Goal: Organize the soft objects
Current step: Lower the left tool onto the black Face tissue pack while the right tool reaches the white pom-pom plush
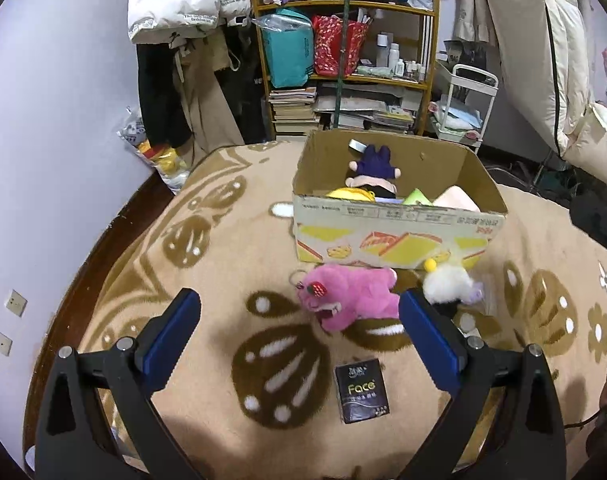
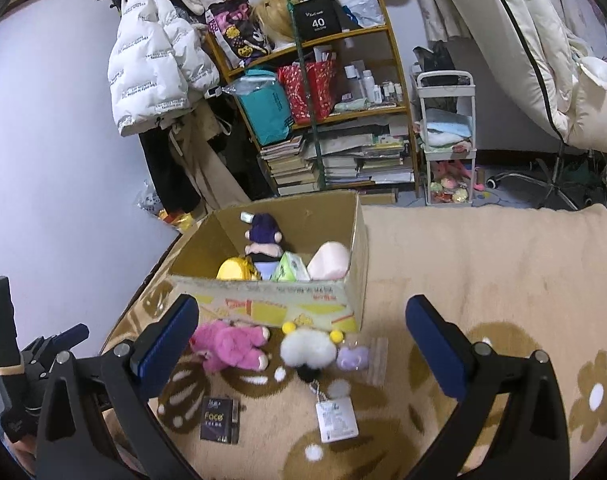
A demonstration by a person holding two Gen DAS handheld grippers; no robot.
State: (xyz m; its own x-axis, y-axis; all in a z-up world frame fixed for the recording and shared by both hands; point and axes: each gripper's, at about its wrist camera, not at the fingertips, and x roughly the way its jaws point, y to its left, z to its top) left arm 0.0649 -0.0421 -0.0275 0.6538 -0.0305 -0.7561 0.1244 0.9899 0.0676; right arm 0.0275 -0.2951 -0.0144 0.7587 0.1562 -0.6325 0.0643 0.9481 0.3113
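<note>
An open cardboard box (image 1: 395, 232) stands on the beige patterned blanket and holds several soft toys, among them a purple doll (image 1: 373, 166); the box also shows in the right wrist view (image 2: 263, 300). In front of it lie a pink plush bear (image 1: 351, 296) (image 2: 233, 346) and a white fluffy plush (image 1: 449, 284) (image 2: 309, 348) with a paper tag (image 2: 337, 418). A small purple plush (image 2: 353, 358) lies beside it. My left gripper (image 1: 299, 312) is open and empty, just short of the pink bear. My right gripper (image 2: 301, 316) is open and empty, above the toys.
A black "Face" tissue pack (image 1: 361, 390) (image 2: 219, 420) lies on the blanket near me. A cluttered wooden shelf (image 1: 343, 60) with books and bags, hanging coats (image 1: 175, 40) and a white cart (image 2: 447, 140) stand behind the box. The left gripper shows at the right wrist view's left edge (image 2: 35, 360).
</note>
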